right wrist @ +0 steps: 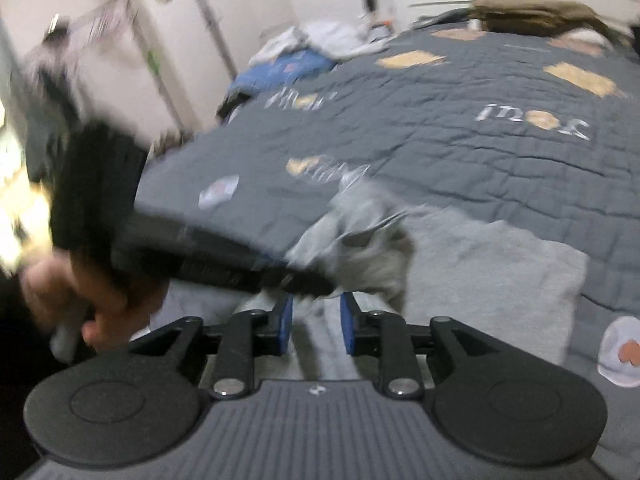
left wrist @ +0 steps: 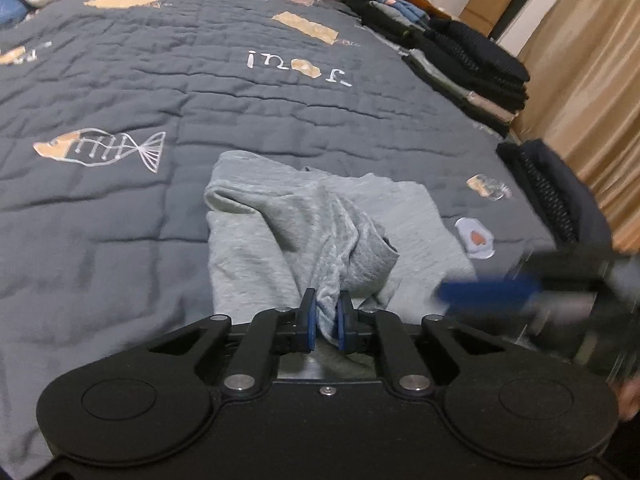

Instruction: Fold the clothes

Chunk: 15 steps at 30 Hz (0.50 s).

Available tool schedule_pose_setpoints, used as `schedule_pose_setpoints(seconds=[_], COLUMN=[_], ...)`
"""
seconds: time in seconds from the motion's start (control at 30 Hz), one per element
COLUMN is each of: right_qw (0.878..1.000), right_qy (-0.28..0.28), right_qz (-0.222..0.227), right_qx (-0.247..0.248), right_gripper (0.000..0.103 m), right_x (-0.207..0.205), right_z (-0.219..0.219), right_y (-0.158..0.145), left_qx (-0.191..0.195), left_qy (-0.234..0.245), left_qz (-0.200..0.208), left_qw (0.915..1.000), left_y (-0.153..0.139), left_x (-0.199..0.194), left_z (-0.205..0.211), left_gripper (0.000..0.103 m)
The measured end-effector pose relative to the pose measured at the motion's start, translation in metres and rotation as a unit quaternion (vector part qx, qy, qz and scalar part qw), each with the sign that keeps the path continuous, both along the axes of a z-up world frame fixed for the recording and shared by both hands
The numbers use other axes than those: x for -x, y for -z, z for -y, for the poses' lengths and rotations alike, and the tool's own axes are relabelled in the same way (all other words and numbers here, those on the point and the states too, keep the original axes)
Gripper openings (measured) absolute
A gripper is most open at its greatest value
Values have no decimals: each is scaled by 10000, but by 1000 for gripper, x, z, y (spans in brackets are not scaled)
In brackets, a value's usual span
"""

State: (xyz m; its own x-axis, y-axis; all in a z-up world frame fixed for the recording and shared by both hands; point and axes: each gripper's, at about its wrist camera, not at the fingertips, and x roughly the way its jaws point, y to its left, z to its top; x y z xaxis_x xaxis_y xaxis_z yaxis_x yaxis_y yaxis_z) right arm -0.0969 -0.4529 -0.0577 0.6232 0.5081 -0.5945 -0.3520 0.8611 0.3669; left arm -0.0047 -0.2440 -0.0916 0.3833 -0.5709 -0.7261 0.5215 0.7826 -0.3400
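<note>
L gripper (left wrist: 325, 316) pinches grey garment (left wrist: 280, 232) edge; quilt (left wrist: 120, 208) beyond.

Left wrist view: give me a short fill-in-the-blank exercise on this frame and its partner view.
1. The left gripper has its jaws shut on the ____ garment.
2. The garment lies on a quilted ____.
3. The right gripper has its jaws ____, gripping nothing.
4. Folded clothes are stacked along the quilt's ____ edge in the left wrist view.

Missing words: grey; bedspread; open; right
</note>
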Motion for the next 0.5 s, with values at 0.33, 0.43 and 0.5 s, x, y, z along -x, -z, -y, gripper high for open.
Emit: schedule_pose_setpoints(seconds=[0.33,0.43,0.5], right_qw=[9904,9866,9885], right_qy=[608,548,368], right_qz=[-704,-1091,-1050], right_qx=[-1021,-1083,-1024], right_gripper=[44,44,42], right_x=[-31,-37,-33], right_z=[46,42,36], right_y=[32,45,43], left_qx=[-232,-246,-228], left_qy=[3,-27,-51], left_qz=[-10,-50,-85], left_qw=[9997,9997,9997], left_y=[4,6,6], left_x=[0,-1,-3], left_z=[-1,-2,-4], left_gripper=[11,13,13])
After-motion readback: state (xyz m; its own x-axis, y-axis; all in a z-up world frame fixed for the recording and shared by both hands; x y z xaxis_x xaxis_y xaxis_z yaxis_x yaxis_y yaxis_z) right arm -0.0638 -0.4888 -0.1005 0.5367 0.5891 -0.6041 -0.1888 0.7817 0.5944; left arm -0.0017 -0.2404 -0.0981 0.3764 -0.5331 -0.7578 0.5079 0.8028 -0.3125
